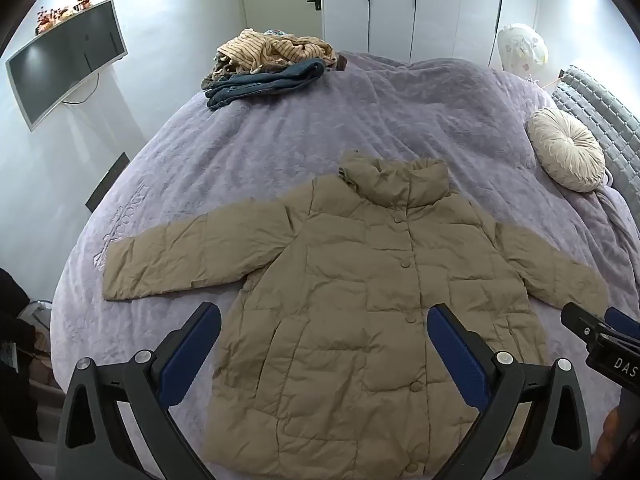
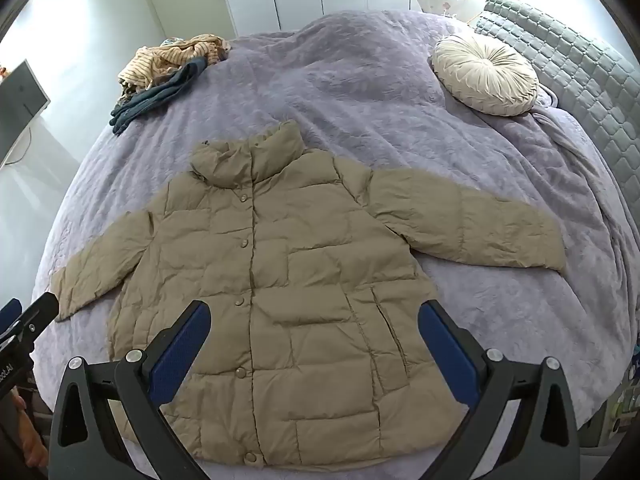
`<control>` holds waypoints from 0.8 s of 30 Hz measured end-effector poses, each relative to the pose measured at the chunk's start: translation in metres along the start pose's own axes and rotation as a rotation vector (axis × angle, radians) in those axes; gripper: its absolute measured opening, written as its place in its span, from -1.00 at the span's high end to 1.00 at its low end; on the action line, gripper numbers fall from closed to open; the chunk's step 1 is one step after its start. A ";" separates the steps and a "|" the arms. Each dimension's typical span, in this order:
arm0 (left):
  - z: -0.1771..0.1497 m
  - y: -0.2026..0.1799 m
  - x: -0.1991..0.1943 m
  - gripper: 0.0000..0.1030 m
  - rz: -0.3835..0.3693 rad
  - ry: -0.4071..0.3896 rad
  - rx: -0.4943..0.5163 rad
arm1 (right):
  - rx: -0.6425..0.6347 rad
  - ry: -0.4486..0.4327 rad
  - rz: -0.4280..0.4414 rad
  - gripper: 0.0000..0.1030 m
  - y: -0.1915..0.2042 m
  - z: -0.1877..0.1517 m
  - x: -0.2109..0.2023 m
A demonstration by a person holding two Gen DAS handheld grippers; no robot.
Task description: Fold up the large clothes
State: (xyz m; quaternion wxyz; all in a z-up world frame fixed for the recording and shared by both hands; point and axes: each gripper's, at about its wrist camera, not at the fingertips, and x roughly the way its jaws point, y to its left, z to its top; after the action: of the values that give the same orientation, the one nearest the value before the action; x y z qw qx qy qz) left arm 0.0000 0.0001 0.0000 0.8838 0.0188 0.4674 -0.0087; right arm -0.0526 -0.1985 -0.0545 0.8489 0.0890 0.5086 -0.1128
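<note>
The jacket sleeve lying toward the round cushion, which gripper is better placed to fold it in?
Probably right: the right gripper, open, hovers nearer that sleeve of the jacket; the left gripper sits farther over.

Left gripper [image 1: 324, 328]: two black angular finger arms, blue textured pads [image 1: 460, 360] on inner faces, round silver screw heads on arm joints. Right gripper [image 2: 314, 326]: same build, black arms, blue pads [image 2: 182, 354], silver screws. Black body at right edge of left view carries white letters "DAS". Bare skin at lower corners.
</note>
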 end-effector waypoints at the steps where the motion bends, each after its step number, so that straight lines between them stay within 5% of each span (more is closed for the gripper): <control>1: 0.000 0.000 0.000 -1.00 0.001 0.000 0.001 | -0.001 -0.001 -0.001 -1.00 0.000 0.000 0.000; 24: -0.004 0.002 -0.002 -1.00 -0.006 0.007 -0.003 | -0.001 0.000 0.001 -1.00 0.005 -0.001 -0.001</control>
State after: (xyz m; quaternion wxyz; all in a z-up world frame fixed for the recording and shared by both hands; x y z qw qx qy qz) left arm -0.0046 0.0027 -0.0002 0.8821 0.0163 0.4707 -0.0107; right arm -0.0524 -0.1932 -0.0534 0.8490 0.0886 0.5087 -0.1121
